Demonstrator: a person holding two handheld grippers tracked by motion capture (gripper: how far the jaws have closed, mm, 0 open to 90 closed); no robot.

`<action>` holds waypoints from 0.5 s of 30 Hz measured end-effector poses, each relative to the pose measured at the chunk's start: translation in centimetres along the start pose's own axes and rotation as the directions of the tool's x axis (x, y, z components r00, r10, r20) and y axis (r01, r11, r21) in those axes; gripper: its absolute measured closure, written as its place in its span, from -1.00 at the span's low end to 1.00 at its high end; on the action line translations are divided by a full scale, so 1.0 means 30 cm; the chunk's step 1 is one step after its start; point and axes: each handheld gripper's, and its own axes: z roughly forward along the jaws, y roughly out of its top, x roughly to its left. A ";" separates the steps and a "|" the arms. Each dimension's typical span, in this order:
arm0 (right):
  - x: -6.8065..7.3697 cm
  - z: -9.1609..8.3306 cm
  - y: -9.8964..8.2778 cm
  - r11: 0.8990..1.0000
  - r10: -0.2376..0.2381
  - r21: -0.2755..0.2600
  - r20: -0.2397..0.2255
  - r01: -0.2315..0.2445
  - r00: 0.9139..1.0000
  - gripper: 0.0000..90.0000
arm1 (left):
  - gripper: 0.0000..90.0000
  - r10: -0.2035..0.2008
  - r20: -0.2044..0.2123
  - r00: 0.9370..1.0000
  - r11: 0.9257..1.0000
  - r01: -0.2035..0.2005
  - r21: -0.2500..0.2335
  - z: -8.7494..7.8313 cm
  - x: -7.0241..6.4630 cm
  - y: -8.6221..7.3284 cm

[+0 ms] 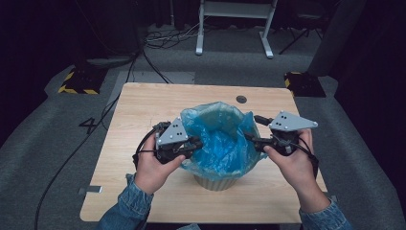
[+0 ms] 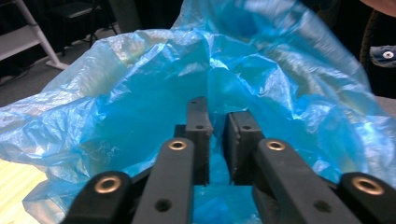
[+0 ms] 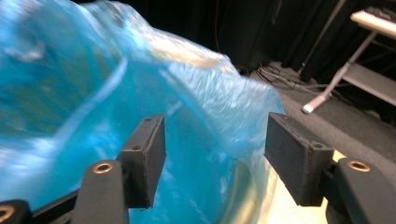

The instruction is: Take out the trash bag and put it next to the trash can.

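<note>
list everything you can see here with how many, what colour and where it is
bin bag: one, blue, lining the bin, its rim standing up loose
bin: one, pale ribbed, middle of the table toward the near edge
table: one, light wood, centre of the high view
round insert: one, dark, in the tabletop near the far edge
white frame: one, on the floor beyond the table
yellow-and-black blocks: two, on the floor past the far corners
cables: several, black, on the grey floor at left
left gripper: one, black, jaws nearly closed with bag film between them
right gripper: one, black, jaws apart at the bag's right side
denim sleeves: two, blue, bottom of the high view
</note>
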 end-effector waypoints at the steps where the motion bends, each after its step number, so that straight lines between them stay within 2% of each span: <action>1: -0.006 0.004 -0.006 1.000 0.009 0.007 0.005 -0.009 1.000 -0.15 | 0.74 -0.003 -0.006 1.000 1.000 0.003 0.001 -0.001 0.002 -0.001; 2: -0.006 0.004 -0.006 1.000 0.009 0.007 0.005 -0.009 1.000 -0.15 | 0.69 -0.003 -0.006 1.000 1.000 0.003 0.001 -0.001 0.002 -0.001; 4: -0.023 0.014 -0.020 0.999 0.029 0.022 0.016 -0.029 0.999 -0.15 | 0.52 -0.005 -0.050 0.999 1.000 0.005 0.000 -0.006 0.012 -0.002; 7: -0.038 0.024 -0.028 0.998 0.048 0.030 0.019 -0.048 0.999 -0.16 | 0.05 -0.005 -0.103 0.995 1.000 0.005 -0.002 -0.008 0.030 -0.008; 10: -0.050 0.037 -0.032 0.998 0.047 0.038 0.029 -0.048 0.998 -0.17 | -0.14 -0.023 -0.107 0.994 1.000 0.022 -0.014 -0.008 0.045 -0.014; 12: -0.053 0.043 -0.033 0.998 0.050 0.042 0.024 -0.051 0.998 -0.10 | -0.13 -0.023 -0.104 0.994 1.000 0.022 -0.012 -0.007 0.047 -0.014; 13: -0.058 0.058 -0.035 0.998 0.043 0.054 0.002 -0.043 0.999 0.25 | -0.08 -0.021 -0.092 0.995 1.000 0.021 -0.008 0.000 0.047 -0.015; 14: -0.060 0.063 -0.036 0.998 0.035 0.060 -0.016 -0.034 0.999 0.49 | -0.02 -0.021 -0.092 0.995 1.000 0.021 -0.008 0.000 0.047 -0.015; 15: -0.061 0.069 -0.036 0.998 0.023 0.065 -0.029 -0.021 0.999 0.67 | 0.09 -0.012 -0.070 0.998 1.000 0.012 -0.001 0.004 0.041 -0.014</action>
